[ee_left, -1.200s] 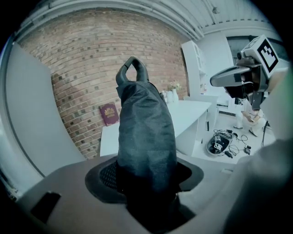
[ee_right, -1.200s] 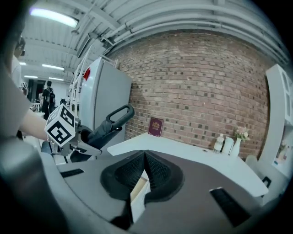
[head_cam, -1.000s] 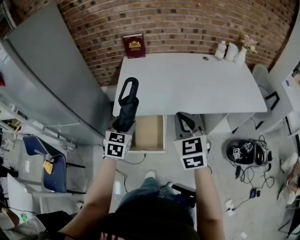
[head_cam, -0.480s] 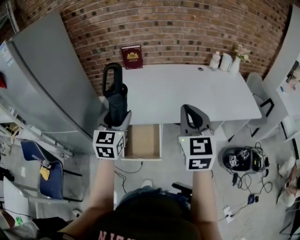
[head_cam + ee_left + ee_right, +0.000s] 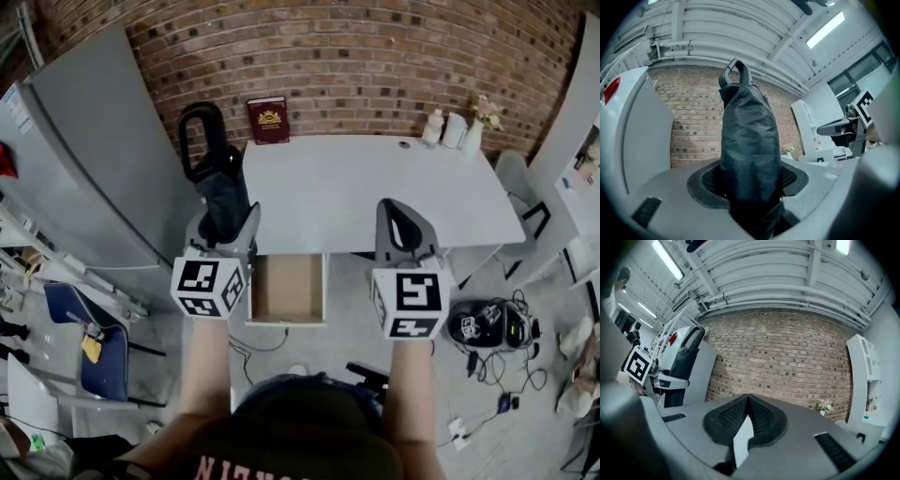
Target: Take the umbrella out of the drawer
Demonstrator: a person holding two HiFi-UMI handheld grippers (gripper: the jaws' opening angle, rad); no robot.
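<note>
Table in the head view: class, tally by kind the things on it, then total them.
Red book: 1
White containers: 2
Flower vase: 1
Small dark round thing: 1
Total: 5

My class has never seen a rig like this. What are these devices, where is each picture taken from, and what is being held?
A person holds a two-jaw gripper in each hand. The head view comes from a camera on the person's head, looking down; the other two cameras ride on the grippers. The left gripper is clamped on a folded black umbrella, clear of the open drawer. The right gripper is shut and empty. At the back of the white table stand a red book, two white bottles and a flower vase.
</note>
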